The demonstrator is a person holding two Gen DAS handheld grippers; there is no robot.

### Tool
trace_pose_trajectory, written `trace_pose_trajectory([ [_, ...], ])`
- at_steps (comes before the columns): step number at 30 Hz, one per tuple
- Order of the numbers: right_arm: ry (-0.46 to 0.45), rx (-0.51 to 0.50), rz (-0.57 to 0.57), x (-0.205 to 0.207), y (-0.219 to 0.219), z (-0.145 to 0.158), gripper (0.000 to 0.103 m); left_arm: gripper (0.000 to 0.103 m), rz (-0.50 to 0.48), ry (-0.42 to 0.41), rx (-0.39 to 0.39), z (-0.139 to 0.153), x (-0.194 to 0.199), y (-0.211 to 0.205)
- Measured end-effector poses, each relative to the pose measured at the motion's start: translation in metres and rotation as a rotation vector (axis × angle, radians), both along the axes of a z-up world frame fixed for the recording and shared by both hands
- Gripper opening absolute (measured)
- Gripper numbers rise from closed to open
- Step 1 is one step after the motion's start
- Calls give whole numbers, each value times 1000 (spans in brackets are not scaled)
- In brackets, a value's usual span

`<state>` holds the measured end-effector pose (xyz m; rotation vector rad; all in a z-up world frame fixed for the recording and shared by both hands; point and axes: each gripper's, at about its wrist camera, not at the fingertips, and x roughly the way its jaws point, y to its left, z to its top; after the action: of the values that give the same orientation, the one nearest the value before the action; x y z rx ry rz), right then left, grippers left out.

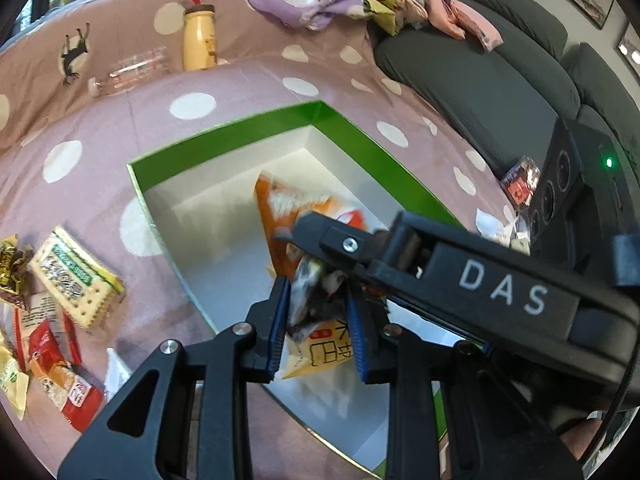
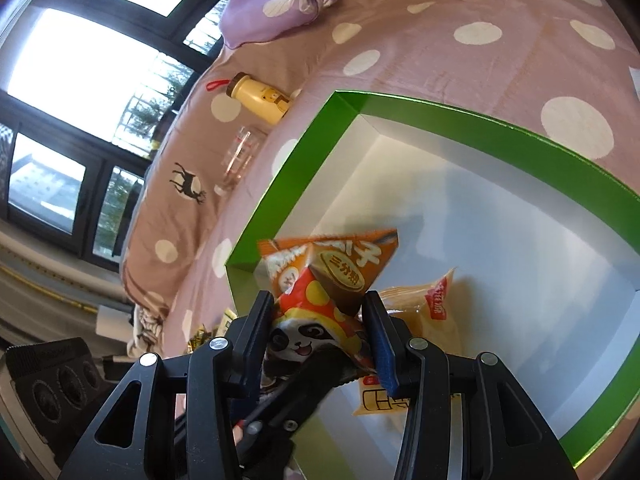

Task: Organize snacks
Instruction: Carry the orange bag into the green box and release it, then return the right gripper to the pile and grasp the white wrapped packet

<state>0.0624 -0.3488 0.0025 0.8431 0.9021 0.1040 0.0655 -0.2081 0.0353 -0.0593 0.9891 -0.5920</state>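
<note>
A green-rimmed white box [image 1: 224,136] lies open on the polka-dot bedspread; it also shows in the right wrist view [image 2: 460,118]. An orange panda snack packet [image 2: 320,280] hangs over the box, and both grippers close on it. My left gripper [image 1: 318,308] grips its dark lower end [image 1: 310,300]. My right gripper [image 2: 320,320] grips the panda part, and its body [image 1: 460,276] crosses the left wrist view. A yellow snack packet [image 2: 424,304] lies on the box floor beneath [image 1: 320,354].
Several loose snacks lie left of the box: a green-white cracker pack [image 1: 76,276], red packets [image 1: 60,364] and a gold wrapper [image 1: 12,268]. A yellow bottle [image 1: 199,38] and a clear bottle [image 1: 132,70] lie further back. A dark sofa [image 1: 480,80] and a speaker [image 1: 556,184] stand right.
</note>
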Motion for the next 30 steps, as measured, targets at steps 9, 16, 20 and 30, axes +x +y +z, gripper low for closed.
trace_pose_trajectory([
  [9,-118,-27,-34,-15,1,26,79,49,74,-56,-72,31,-18,41],
  [16,-268,-32,3,-25,18,55,92,78,237,-98,-136,47,-42,112],
  [20,-302,-41,53,-24,37,62,96,85,394,-117,-110,40,-63,160],
  [30,-257,-163,281,-9,121,62,97,85,767,-24,-216,-8,-92,277],
])
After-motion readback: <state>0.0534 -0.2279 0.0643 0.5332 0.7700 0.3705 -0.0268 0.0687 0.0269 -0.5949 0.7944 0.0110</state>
